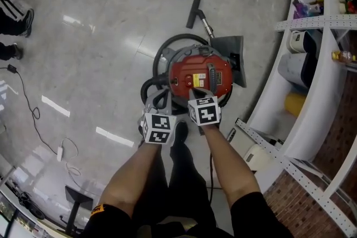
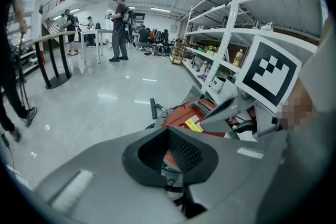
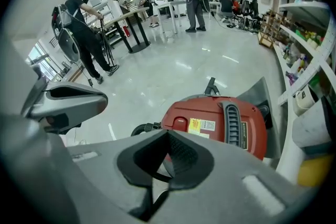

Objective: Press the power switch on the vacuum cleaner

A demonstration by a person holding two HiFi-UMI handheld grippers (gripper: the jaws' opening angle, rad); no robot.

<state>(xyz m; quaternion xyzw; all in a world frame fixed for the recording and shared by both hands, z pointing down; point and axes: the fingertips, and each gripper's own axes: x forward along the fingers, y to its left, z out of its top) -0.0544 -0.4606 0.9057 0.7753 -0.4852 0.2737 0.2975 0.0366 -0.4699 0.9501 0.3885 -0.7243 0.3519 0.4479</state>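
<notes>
A red vacuum cleaner point(image 1: 199, 76) sits on the glossy floor, with a black hose point(image 1: 167, 44) looped round it. A raised red button point(image 3: 179, 122) shows on its near top, left of a yellow label. Both grippers hang just above the vacuum's near edge. My left gripper point(image 1: 158, 100) is shut with nothing in it, and its joined tips point(image 2: 168, 129) point at the red body point(image 2: 184, 113). My right gripper point(image 1: 195, 92) is also shut and empty; its tips point(image 3: 168, 134) are over the vacuum's point(image 3: 220, 123) near side, short of the button.
White shelving point(image 1: 312, 92) with bottles and a yellow container point(image 1: 295, 103) curves along the right. A black floor nozzle point(image 1: 193, 11) and a grey plate point(image 1: 231, 47) lie beyond the vacuum. A cable point(image 1: 33, 114) runs at the left. Several people stand by tables point(image 3: 131, 18) far off.
</notes>
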